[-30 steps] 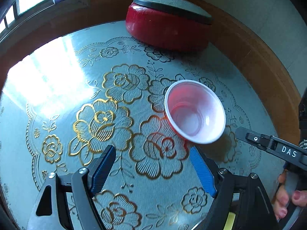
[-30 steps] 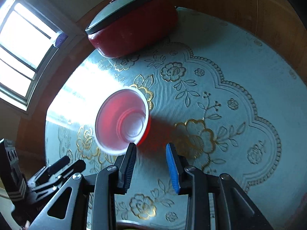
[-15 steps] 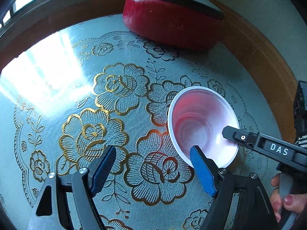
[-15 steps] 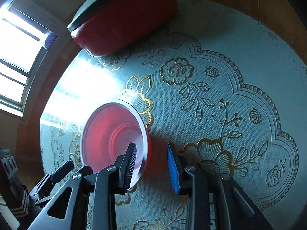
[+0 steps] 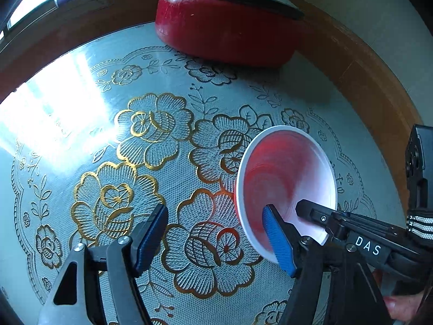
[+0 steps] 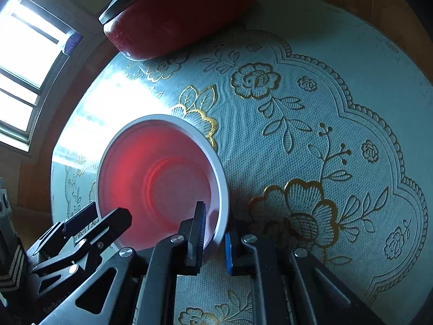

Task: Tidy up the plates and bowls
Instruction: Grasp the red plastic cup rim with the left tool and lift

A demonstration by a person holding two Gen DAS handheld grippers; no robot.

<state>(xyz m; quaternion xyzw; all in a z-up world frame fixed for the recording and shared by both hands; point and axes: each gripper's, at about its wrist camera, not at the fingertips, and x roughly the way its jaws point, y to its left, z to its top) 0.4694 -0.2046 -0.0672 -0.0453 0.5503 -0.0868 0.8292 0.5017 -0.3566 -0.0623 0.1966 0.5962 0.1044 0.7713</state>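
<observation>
A small bowl [image 5: 284, 173], red outside and pale inside with a white rim, stands on the flowered tablecloth; it also shows in the right wrist view [image 6: 159, 178]. My right gripper [image 6: 215, 234] straddles its near rim, one finger inside and one outside, with a narrow gap still showing around the wall. My left gripper [image 5: 213, 233] is open and empty just left of the bowl, its right fingertip [image 5: 276, 238] overlapping the bowl's edge in view.
A large red pot with a dark-rimmed lid [image 5: 230, 27] stands at the far side of the round table; it also shows in the right wrist view [image 6: 178, 13]. The wooden table edge [image 5: 373, 81] curves around the cloth. A bright window [image 6: 24, 75] is at the left.
Both grippers have moved in toward the bowl. The right gripper's fingers have slid over the bowl's near rim and narrowed around it.
</observation>
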